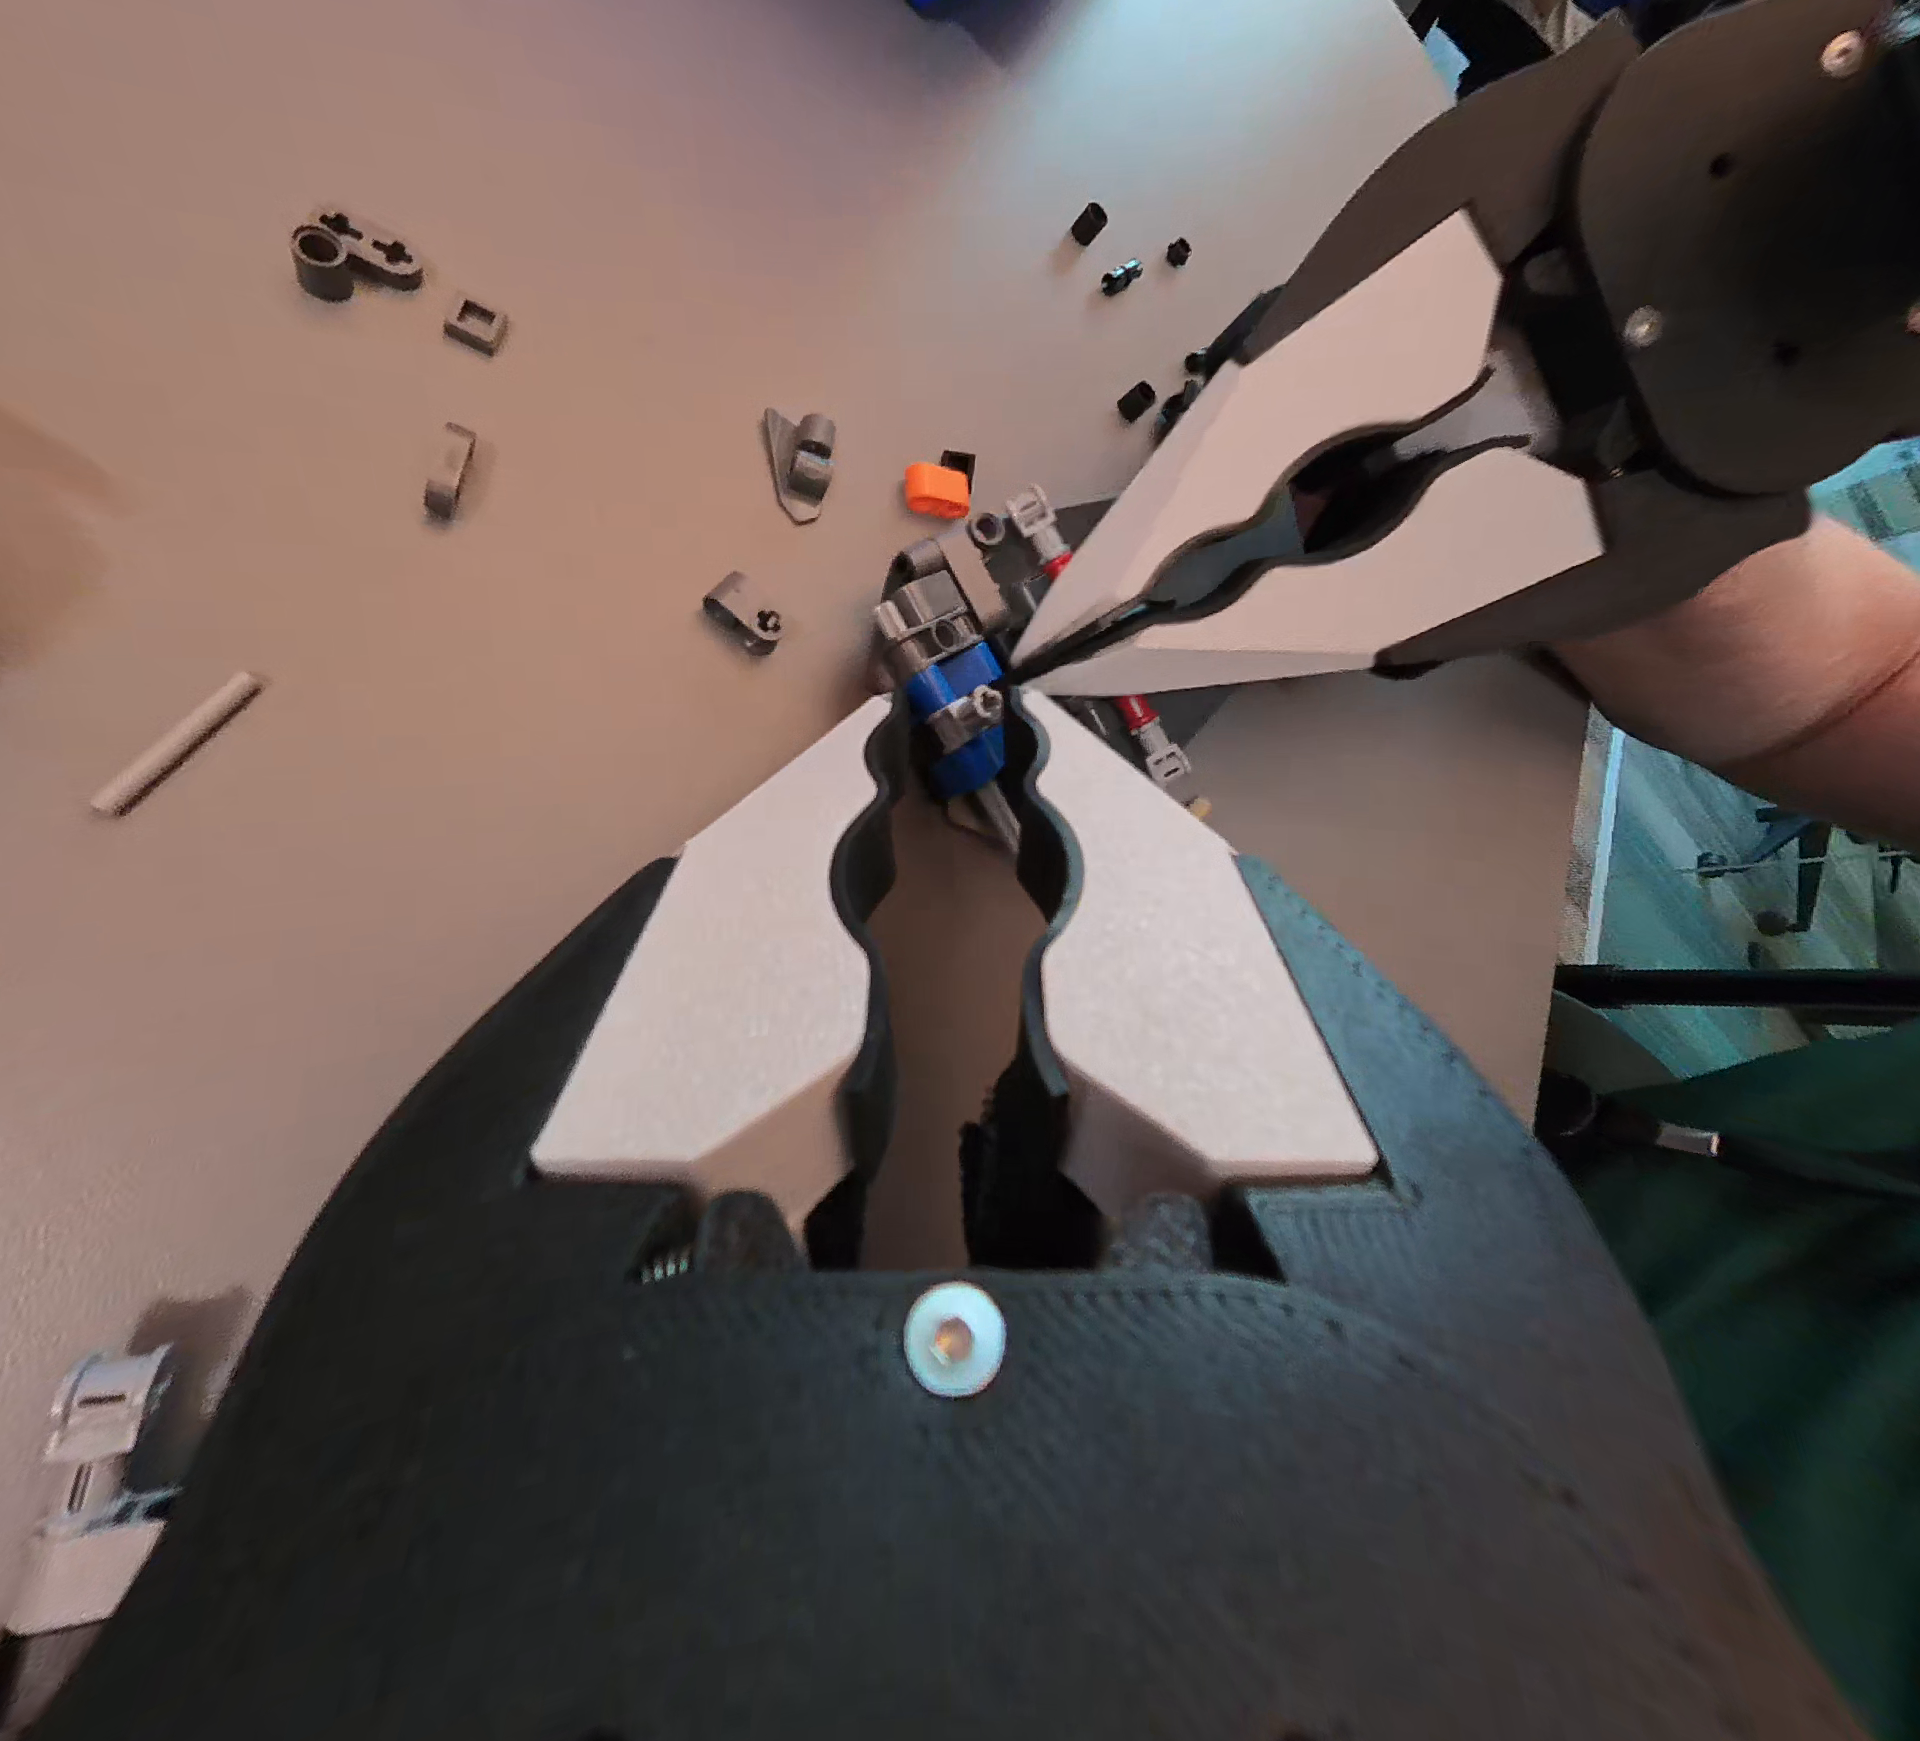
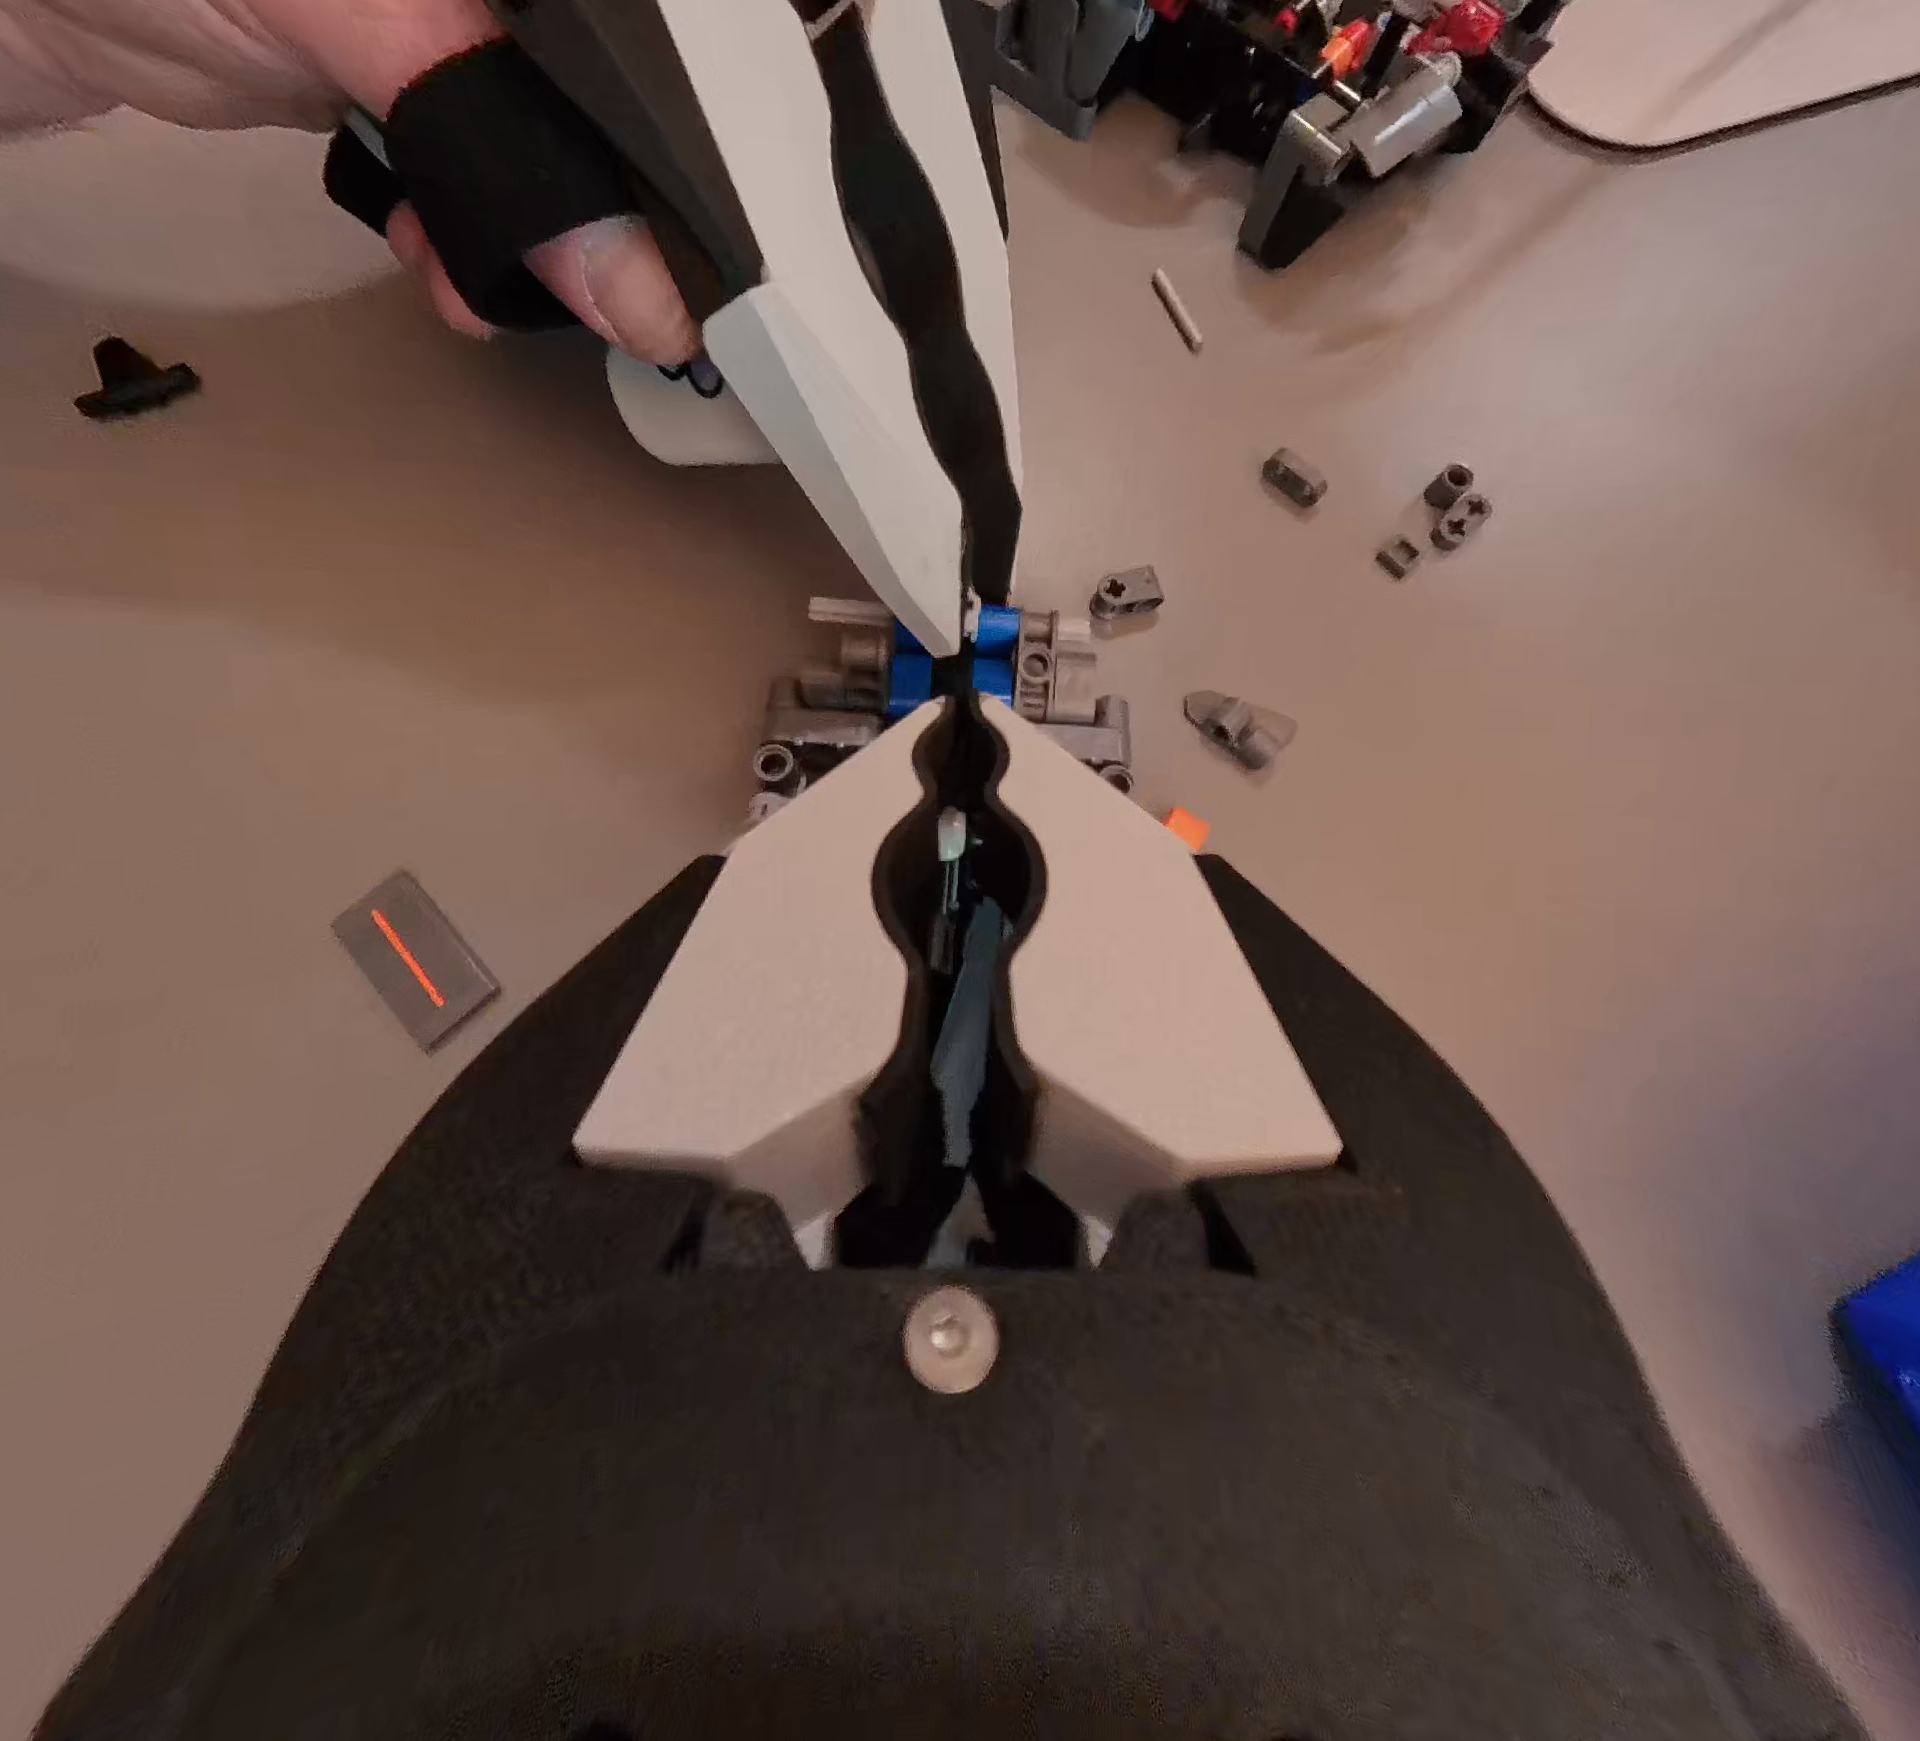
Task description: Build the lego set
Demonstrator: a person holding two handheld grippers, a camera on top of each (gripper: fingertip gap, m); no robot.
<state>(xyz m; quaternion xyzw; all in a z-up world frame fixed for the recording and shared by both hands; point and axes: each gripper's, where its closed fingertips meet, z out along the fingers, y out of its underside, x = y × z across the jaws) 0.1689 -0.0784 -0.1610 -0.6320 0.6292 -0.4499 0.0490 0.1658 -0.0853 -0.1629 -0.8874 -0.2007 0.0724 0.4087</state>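
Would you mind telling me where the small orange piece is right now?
In the left wrist view the orange piece lies on the table just above the grey-and-blue assembly, beside a small black piece; the right wrist view shows only its corner.

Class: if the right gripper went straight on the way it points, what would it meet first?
The right gripper would likely meet the blue and grey assembly first; its tips look almost on it already, with the left gripper just beyond.

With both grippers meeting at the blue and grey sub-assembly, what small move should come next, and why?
Probably a short push by the right gripper, whose closed tips touch the blue block, while the left gripper steadies the sub-assembly. What the right one pinches is hidden.
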